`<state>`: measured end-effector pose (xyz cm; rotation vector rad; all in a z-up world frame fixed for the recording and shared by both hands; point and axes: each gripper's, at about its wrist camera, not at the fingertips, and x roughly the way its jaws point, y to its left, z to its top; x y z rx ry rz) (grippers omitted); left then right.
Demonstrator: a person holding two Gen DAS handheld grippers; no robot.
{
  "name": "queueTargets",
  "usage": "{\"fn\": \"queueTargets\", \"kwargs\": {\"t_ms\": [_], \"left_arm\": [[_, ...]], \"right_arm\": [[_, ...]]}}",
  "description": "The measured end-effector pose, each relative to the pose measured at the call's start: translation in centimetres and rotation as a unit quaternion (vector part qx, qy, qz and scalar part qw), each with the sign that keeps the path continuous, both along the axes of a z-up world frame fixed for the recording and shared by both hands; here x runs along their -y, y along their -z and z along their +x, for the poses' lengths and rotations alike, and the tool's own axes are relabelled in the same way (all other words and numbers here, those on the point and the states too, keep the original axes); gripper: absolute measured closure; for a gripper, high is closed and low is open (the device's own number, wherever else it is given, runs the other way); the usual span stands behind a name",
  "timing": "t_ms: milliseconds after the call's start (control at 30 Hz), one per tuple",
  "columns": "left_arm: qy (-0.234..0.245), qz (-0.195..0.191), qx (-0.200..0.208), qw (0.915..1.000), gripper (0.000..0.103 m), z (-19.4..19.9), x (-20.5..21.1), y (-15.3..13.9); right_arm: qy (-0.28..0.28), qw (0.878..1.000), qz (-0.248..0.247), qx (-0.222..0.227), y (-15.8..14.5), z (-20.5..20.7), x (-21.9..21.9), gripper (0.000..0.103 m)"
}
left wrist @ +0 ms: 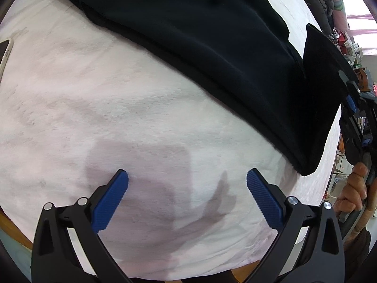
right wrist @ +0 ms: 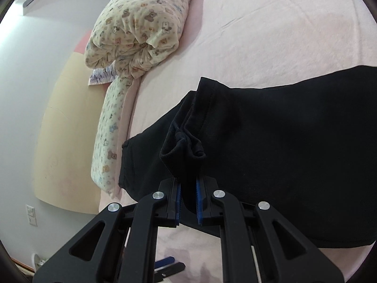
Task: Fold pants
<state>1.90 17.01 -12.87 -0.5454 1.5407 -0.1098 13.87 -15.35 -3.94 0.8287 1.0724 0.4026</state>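
The black pants (right wrist: pixel 282 141), limp, thick and light, lie across the pink bed (right wrist: pixel 282 23); right tongs (right wrist: pixel 188 198) pinch a bunched hem, left tongs (left wrist: pixel 187 188) gape empty—best gripped at hems.

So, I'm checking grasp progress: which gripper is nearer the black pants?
Right. The right gripper is clamped on the black pants; the left gripper hangs open over the pink sheet beside them.
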Motion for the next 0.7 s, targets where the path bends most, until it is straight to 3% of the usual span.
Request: {"fn": "queueTargets", "kwargs": {"t_ms": [333,467,600,700], "left_arm": [[-0.004,-0.005,-0.001,1.0,0.002,-0.3,-0.7,0.2],[-0.006,-0.006,-0.001,1.0,0.002,-0.4,-1.1,0.4],[-0.002,-0.003,-0.001,1.0,0.002,-0.5,-1.2,0.4],[-0.003,-0.001,-0.001,1.0,0.002,-0.5,-1.2,0.3]], "right_arm": [[-0.035,0.999,-0.027,-0.019,1.6,0.9,-4.2,0.093],[-0.078,0.993,-0.09,-0.022,2.3,1.1,-6.8,0.093],[-0.134,0.969,-0.208,-0.012,3.5,1.1,-10.1,0.092],[-0.181,0.934,-0.307,0.007,3.8,0.5,-12.9,0.09]]}}
